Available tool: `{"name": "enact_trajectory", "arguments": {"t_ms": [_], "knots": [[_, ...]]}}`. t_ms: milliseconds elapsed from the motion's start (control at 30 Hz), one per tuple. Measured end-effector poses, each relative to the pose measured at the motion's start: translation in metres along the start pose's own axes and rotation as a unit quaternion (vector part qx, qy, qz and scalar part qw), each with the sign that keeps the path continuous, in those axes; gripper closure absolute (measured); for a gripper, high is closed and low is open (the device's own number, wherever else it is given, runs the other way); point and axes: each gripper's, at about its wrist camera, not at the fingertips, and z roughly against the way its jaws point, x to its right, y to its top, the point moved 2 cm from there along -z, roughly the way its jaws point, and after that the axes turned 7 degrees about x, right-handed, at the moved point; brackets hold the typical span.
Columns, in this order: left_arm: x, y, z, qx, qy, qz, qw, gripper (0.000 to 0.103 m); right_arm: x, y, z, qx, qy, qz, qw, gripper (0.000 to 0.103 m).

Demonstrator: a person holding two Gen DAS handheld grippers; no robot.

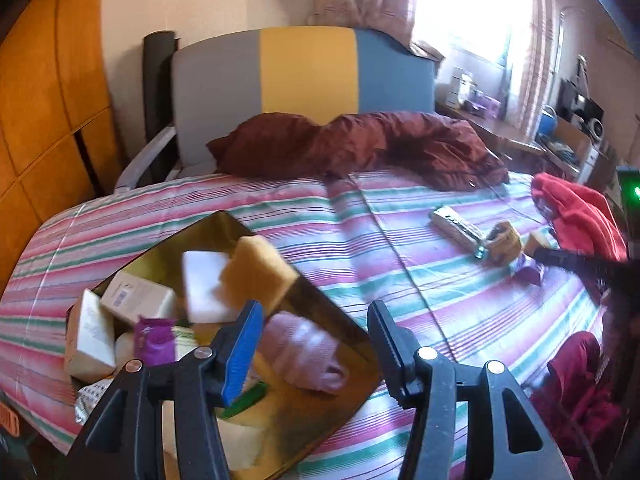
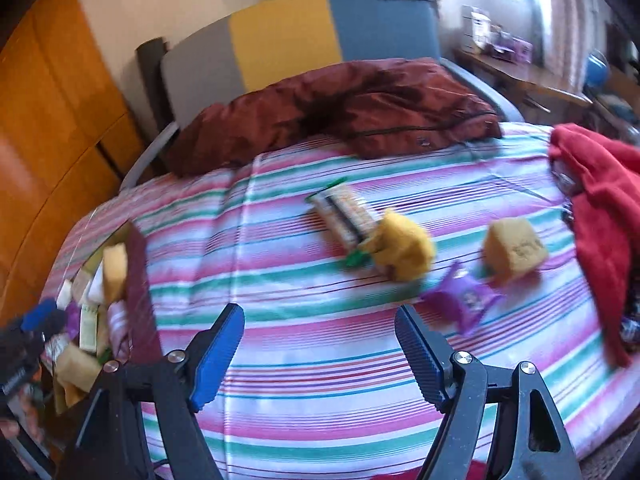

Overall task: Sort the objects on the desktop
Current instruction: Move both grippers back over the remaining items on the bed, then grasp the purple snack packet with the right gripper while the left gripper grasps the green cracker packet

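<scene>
An open box (image 1: 332, 308) with a gold inside stands on the striped bed at the left. It holds a yellow sponge (image 1: 258, 272), a white block (image 1: 202, 284), soap boxes (image 1: 136, 298), a purple packet (image 1: 154, 340) and a pink striped cloth (image 1: 304, 352). My left gripper (image 1: 314, 312) hangs open over the box's near right corner, nothing between its fingers. On the bed to the right lie a foil packet strip (image 2: 340, 212), a yellow cloth lump (image 2: 404, 250), a yellow sponge block (image 2: 514, 248) and a purple packet (image 2: 460, 300). My right gripper (image 2: 320, 314) is open and empty, short of these.
A maroon quilted cover (image 2: 340, 108) lies at the head of the bed before a grey, yellow and blue headboard (image 1: 308, 72). A red cloth (image 2: 600, 208) is heaped at the bed's right edge. A cluttered desk (image 1: 560, 136) stands by the window, an orange wardrobe (image 1: 48, 100) at the left.
</scene>
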Motion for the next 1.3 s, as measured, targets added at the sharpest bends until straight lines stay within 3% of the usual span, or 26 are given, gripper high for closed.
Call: {"name": "enact_trajectory", "arguments": {"t_ms": [300,467,600,700,933,1100,1300], "knots": [[0.037,0.000,-0.014,-0.015,-0.047,-0.028,0.9984,0.048,0.082,0.018,0.000,0.028,-0.049,-0.068,0.996,0.023],[0.052,-0.005,-0.022,-0.028,-0.064,-0.035,0.9969,0.048,0.136,0.025,-0.006,0.049,-0.098,-0.121,0.987,0.024],[0.061,-0.008,-0.029,-0.040,-0.073,-0.040,0.9957,0.048,0.160,0.018,-0.021,0.030,-0.103,-0.158,0.982,0.029],[0.066,-0.009,-0.036,-0.050,-0.077,-0.039,0.9950,0.048,0.157,0.019,-0.025,0.025,-0.079,-0.154,0.985,0.029],[0.082,-0.003,-0.048,-0.060,-0.098,-0.041,0.9925,0.048,0.118,0.010,-0.044,-0.020,-0.058,-0.053,0.997,0.029],[0.093,0.001,-0.058,-0.070,-0.117,-0.035,0.9900,0.048,0.099,0.002,-0.060,-0.051,-0.066,0.010,0.996,0.029],[0.105,-0.001,-0.069,-0.082,-0.133,-0.033,0.9872,0.048,0.097,-0.003,-0.071,-0.073,-0.079,0.033,0.994,0.029]]}}
